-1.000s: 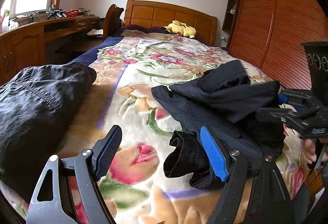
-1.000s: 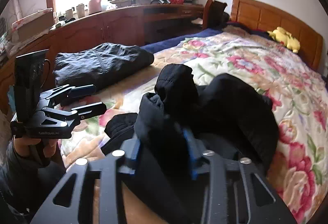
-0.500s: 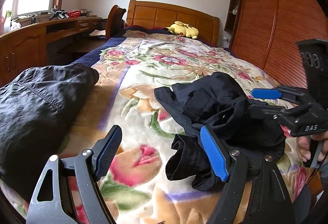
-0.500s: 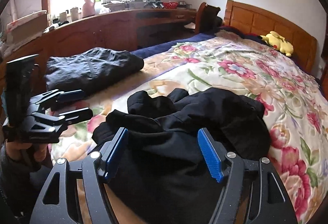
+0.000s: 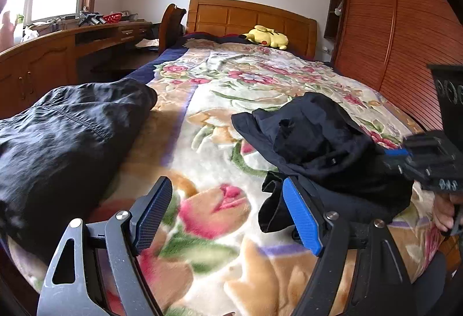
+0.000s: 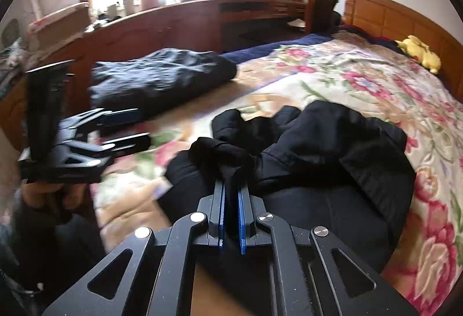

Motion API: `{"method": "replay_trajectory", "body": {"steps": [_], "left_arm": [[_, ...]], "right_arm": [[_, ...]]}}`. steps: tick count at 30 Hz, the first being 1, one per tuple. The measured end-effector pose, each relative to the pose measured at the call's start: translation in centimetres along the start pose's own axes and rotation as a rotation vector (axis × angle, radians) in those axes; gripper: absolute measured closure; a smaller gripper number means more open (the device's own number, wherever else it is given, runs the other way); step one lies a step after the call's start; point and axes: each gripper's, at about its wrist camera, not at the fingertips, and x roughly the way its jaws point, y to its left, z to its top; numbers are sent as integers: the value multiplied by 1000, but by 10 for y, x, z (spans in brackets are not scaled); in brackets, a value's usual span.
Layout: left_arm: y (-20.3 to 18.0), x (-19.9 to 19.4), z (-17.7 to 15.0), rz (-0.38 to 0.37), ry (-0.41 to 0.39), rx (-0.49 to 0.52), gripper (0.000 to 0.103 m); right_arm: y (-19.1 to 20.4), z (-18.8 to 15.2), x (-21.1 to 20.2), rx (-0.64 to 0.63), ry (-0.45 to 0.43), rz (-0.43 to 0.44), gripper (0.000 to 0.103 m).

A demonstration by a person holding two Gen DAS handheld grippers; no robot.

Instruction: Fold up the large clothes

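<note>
The right gripper [image 6: 231, 209] has just dropped and is closing, pinching a fold of the crumpled black jacket [image 6: 318, 159] at lower centre — a grasp for spreading it. The left gripper [image 5: 222, 214] waits, jaws spread, empty.

Bare floral blanket [image 5: 208, 142] leaves a clear lane between the folded dark garment [image 5: 66, 142] and crumpled black jacket [image 5: 318, 148].

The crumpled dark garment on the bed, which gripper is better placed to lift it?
Right. The right gripper is closing on a fold of the dark garment; the left gripper stands open beside it, holding nothing.
</note>
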Motion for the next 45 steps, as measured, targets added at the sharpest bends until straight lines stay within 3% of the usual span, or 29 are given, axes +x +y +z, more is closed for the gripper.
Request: {"method": "replay_trajectory", "body": {"steps": [4,8,11,15,19,23,25,28,31,36,40,42,45], "left_arm": [[2,-6,-3,-3,-6,-13,23],[0,-10,-6,-15,-13,-14,23],[-1,-8,-8,-16,-4,-9,23],[-3,-6,-9,-17,2,0,23],[-10,-4,-9,-20,2,16,23],[-12,-3,-12,-11,14,34,23],[-10,-2,-16,-2,25,35,23],[-3,-3,-24,7,43,18,23],[-1,-2,-27,10,54,9,23],[-8,-3,-26,-3,48,22,23],[-18,-5,-28,-23,35,50,23],[-20,-5,-29,-41,34,59,23],[-24,-2,-29,-63,42,59,23]], "right_arm": [[7,-10,10,21,19,6,86],[1,-5,-3,27,-19,3,54],[-14,1,-25,49,-94,-42,45],[-47,7,-25,97,-115,-191,45],[-73,11,21,141,-28,-281,45],[-60,15,70,128,41,-192,47],[-46,12,92,130,66,-125,55],[-36,3,111,102,91,-128,58],[-49,-3,113,161,77,-85,58],[-42,-1,108,121,83,-121,59],[-47,8,88,108,44,-102,58],[-54,12,72,92,9,-96,55],[-77,18,50,73,-38,-180,44]]}}
